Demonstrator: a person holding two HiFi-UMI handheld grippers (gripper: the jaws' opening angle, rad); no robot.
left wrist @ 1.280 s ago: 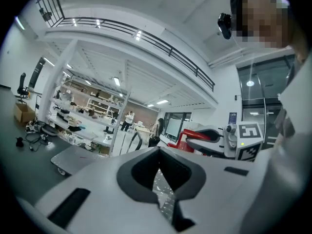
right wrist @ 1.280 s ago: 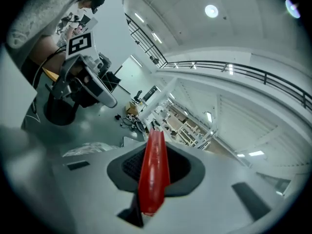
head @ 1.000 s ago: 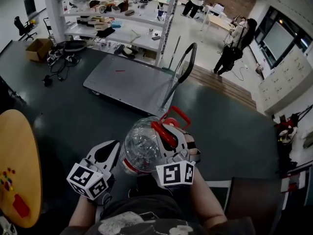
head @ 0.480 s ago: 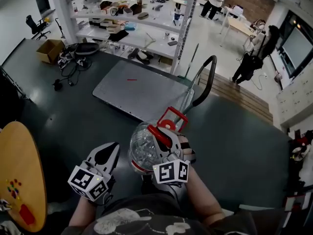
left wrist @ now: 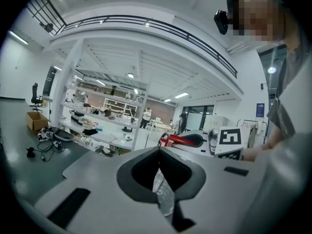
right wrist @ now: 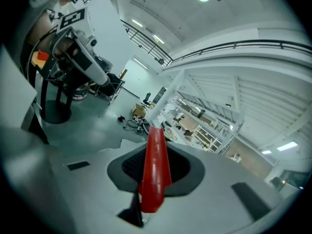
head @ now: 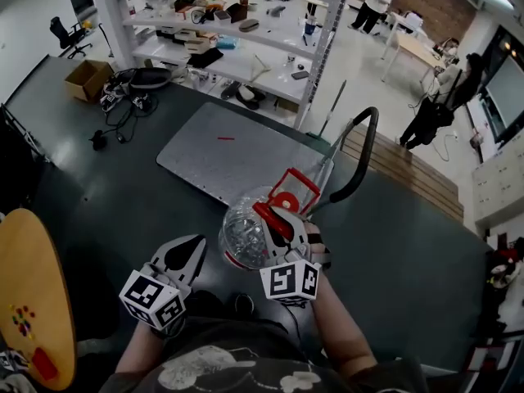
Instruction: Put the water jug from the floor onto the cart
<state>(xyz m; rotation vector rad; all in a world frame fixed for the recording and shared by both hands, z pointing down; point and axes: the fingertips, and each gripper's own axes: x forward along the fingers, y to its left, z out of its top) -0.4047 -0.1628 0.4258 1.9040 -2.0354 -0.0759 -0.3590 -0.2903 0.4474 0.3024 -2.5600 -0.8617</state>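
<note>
The water jug (head: 244,237) is clear plastic with a red handle (head: 277,219) and hangs in the air just short of the cart's near edge. My right gripper (head: 278,223) is shut on that handle, which runs as a red bar (right wrist: 155,169) between its jaws. My left gripper (head: 195,248) is to the left of the jug with its jaws together and nothing held; a strip of the jug (left wrist: 163,194) shows past them. The cart (head: 237,154) is a low grey flatbed with a black push handle (head: 364,158), and its deck is bare.
A white shelving rack (head: 246,31) full of items stands behind the cart. A cardboard box (head: 88,79) and loose cables (head: 123,105) lie at the far left. A yellow round table (head: 29,293) is at my left. People (head: 434,109) stand far right, beyond wooden planks (head: 401,166).
Both grippers and the jug have moved forward toward the cart, which now lies closer in the head view. The right gripper's hold on the handle is unchanged.
</note>
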